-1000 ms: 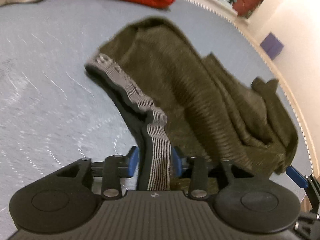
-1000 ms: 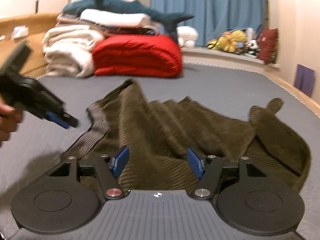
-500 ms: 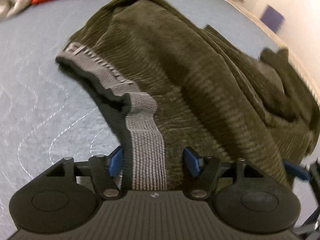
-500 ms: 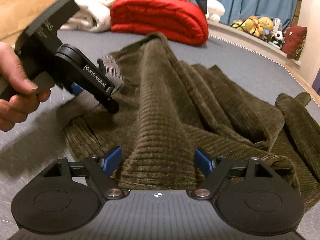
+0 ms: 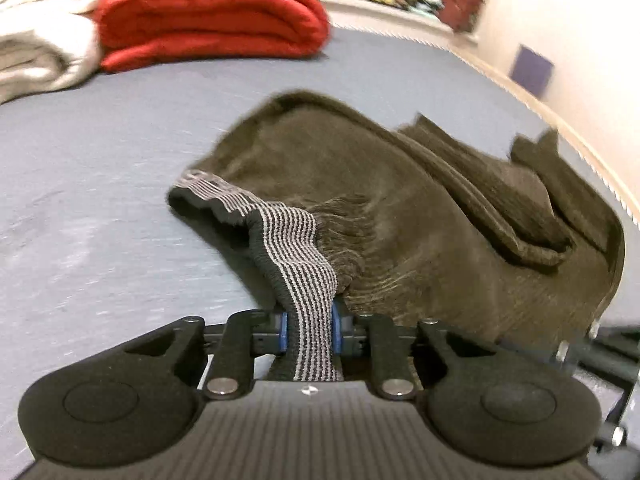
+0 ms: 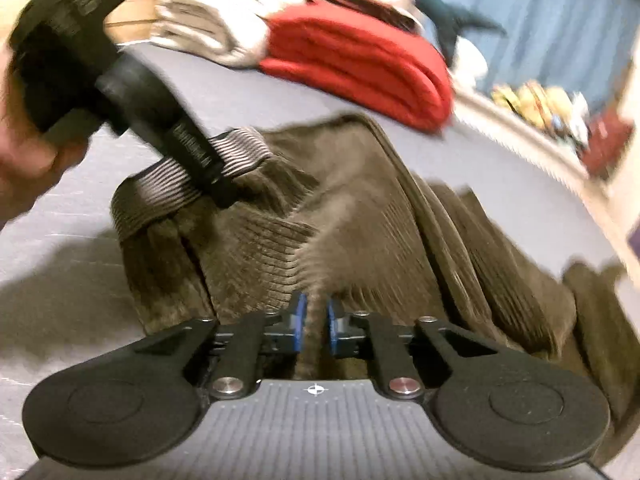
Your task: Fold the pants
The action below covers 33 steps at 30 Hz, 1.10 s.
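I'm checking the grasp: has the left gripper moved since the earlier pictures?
Yes. In the right wrist view the left gripper has come in from the left edge onto the pants.

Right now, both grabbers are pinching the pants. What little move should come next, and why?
Probably lift both hands a little and draw them apart. The left gripper has just closed on the striped waistband, the right gripper on the corduroy, yet the pants lie bunched on the bed; stretching them flat should come before folding.
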{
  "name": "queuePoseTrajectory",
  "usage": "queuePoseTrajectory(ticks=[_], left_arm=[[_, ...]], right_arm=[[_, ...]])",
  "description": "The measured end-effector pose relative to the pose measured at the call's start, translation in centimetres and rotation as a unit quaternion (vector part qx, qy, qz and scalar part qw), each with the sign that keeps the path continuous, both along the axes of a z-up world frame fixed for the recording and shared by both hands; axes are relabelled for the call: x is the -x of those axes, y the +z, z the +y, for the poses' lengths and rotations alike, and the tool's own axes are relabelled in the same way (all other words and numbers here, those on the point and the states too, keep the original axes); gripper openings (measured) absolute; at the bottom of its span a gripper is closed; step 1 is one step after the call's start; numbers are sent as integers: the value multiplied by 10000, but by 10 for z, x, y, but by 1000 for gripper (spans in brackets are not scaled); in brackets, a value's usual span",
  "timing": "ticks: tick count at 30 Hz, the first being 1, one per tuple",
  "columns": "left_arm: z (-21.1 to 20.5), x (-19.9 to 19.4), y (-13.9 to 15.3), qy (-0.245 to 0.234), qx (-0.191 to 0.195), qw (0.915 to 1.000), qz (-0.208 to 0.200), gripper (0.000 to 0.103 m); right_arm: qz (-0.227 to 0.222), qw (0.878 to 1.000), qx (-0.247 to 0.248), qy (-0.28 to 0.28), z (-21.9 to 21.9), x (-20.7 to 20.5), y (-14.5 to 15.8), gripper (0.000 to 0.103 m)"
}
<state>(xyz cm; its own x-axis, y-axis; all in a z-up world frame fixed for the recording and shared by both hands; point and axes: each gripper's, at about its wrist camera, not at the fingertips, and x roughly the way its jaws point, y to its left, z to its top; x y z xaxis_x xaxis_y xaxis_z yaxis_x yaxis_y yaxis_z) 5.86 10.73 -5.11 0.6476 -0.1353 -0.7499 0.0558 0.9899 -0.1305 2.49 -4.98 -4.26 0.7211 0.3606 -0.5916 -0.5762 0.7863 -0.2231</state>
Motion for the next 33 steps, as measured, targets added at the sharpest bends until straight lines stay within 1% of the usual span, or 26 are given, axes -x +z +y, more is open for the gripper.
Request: queuePoseTrajectory(ticks=[2,3,5,7,8,10,12,14,15,16,17,18,19,20,21,22,23,24,25,26,27,29,30,32,33], left_arm=[[19,16,9,-37,365,9993,-13,20],[25,24,12,-91,441,9990,-26,20],[32,45,17,-119,410,9991,-73,19],[44,62,15,57,402,9992,-13,18],[51,66,15,151,460,9988,32,18],[72,74,17,330,585,9977,55,17],[93,83,25,492,618,9969,26,17],[114,87,30,777,566,9953,90,16],[123,89,29,928,553,9940,146,15],[137,93,27,1130,526,9918,280,15],[146,95,25,1281,480,9898,392,15],[154,97,22,1407,447,9878,497,16],[157,96,18,1450,431,9864,649,21],[157,95,14,1421,369,9860,791,25],[152,91,12,1399,141,9858,919,34],[146,90,13,1445,-186,9847,958,40],[137,89,17,1552,-516,9822,922,43],[129,90,23,1596,-742,9807,850,45],[117,89,33,1559,-957,9808,680,47],[106,84,43,1516,-1046,9814,539,51],[96,85,51,1482,-1078,9823,387,57],[71,82,66,1327,-967,9864,84,58],[58,78,69,1200,-887,9888,33,58],[27,72,71,676,-619,9957,-104,58],[10,70,70,384,-532,9977,-159,58]], right_arm=[[-59,9984,-163,546,15,17,9,0],[-156,9962,-170,841,28,31,12,0],[-262,9921,-103,1225,46,48,13,0],[-272,9896,5,1413,64,59,9,0],[-252,9890,14,1454,73,61,8,0],[-163,9878,-102,1547,80,66,9,0],[-153,9864,-255,1616,84,73,15,0],[-101,9840,-460,1721,80,78,21,5],[-76,9829,-560,1753,79,79,24,14],[-72,9823,-640,1758,74,81,25,26],[-95,9823,-695,1738,68,82,27,32],[-143,9826,-731,1702,63,83,28,42],[-198,9832,-764,1644,55,83,30,46],[-233,9842,-769,1576,45,81,30,47],[-263,9853,-757,1510,35,83,31,47],[-321,9868,-734,1410,24,78,34,48],[-382,9883,-739,1275,13,68,36,48],[-432,9903,-770,1071,-2,59,40,49],[-455,9920,-821,849,-19,47,46,49],[-510,9930,-871,608,-40,41,51,49],[-602,9938,-886,311,-61,28,58,51],[-697,9940,-786,-298,-104,0,67,55],[-636,9934,-723,-620,-125,-20,69,57],[-522,9893,-703,-1169,-170,-49,67,58],[-476,9863,-643,-1442,-192,-62,61,61]])
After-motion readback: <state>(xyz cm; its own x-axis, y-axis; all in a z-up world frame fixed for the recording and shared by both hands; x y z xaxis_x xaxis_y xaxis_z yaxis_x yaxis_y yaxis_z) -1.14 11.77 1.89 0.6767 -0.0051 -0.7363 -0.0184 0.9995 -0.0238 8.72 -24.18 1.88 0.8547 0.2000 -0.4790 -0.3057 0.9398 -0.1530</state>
